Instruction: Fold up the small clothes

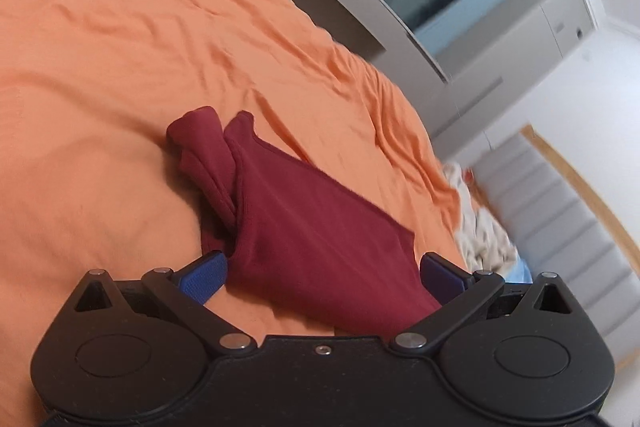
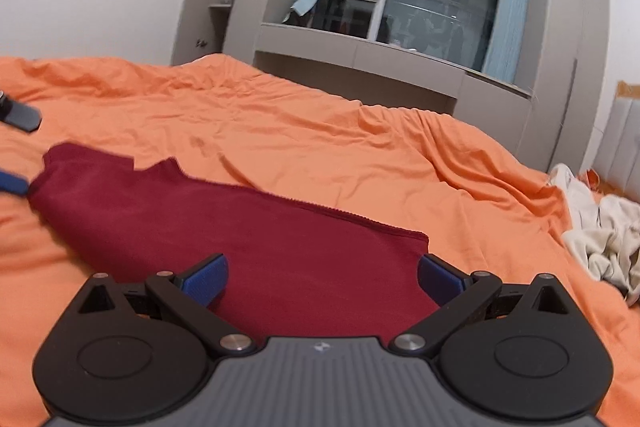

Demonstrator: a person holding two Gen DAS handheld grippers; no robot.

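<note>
We see a plain dark red garment (image 2: 224, 227) on a plain orange bed sheet (image 2: 320, 139); our tools' pads (image 2: 206, 279) are blue, and the crumpled clothes (image 2: 600, 239) cream.

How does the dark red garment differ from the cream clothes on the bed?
The dark red garment is spread mostly flat; the cream clothes lie crumpled in a heap. The red garment lies just ahead of the open right claw; the cream clothes sit far to the side. Both rest on the orange sheet.
</note>
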